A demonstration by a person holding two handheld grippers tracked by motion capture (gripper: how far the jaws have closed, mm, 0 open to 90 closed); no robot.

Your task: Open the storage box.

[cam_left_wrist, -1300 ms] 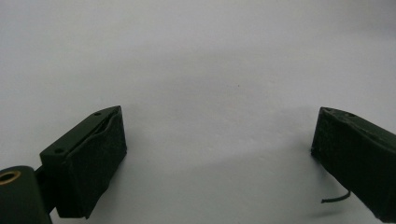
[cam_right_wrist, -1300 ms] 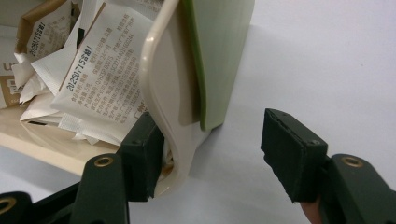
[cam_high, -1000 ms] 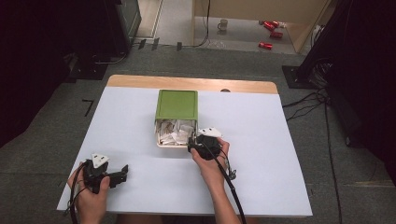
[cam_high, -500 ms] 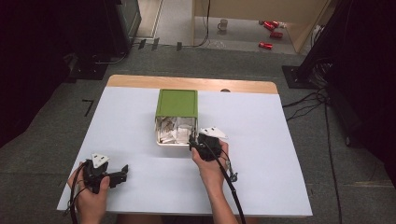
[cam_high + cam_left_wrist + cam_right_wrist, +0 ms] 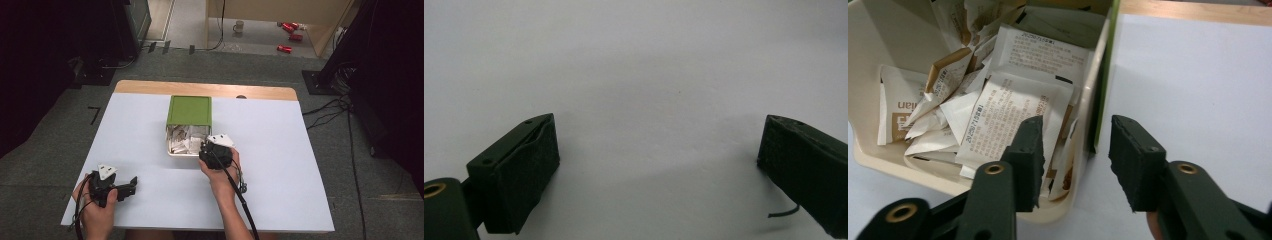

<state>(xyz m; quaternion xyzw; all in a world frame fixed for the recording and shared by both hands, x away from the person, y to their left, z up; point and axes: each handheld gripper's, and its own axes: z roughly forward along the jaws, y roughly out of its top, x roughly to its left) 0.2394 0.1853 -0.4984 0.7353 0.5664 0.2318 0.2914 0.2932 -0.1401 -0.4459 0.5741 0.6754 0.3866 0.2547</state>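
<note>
High view first: the cream plastic box with the green sliding lid (image 5: 189, 111) sits at mid-table on the white tabletop (image 5: 280, 165), lid pushed back so the near half is open and stuffed with white paper sachets (image 5: 181, 140). The right gripper (image 5: 209, 151) is right at the box's near right corner, and the right gripper view tells the story: its jaws stand apart and straddle the box's right wall, one jaw inside against a white printed sachet (image 5: 1008, 112), the other outside over the tabletop, nothing pinched. Over on the near left, the left gripper (image 5: 131, 184) rests low over bare table, well apart from the box; in the left gripper view (image 5: 656, 165) its jaws gape wide with nothing between them. This reads as the reach-in step, lining up to pick a sachet or grip the wall; I can't tell which. If it's a sachet, the next move calls for shifting both jaws inside the wall, settling on a single packet edge, then closing gently so the neighbours stay put.
</note>
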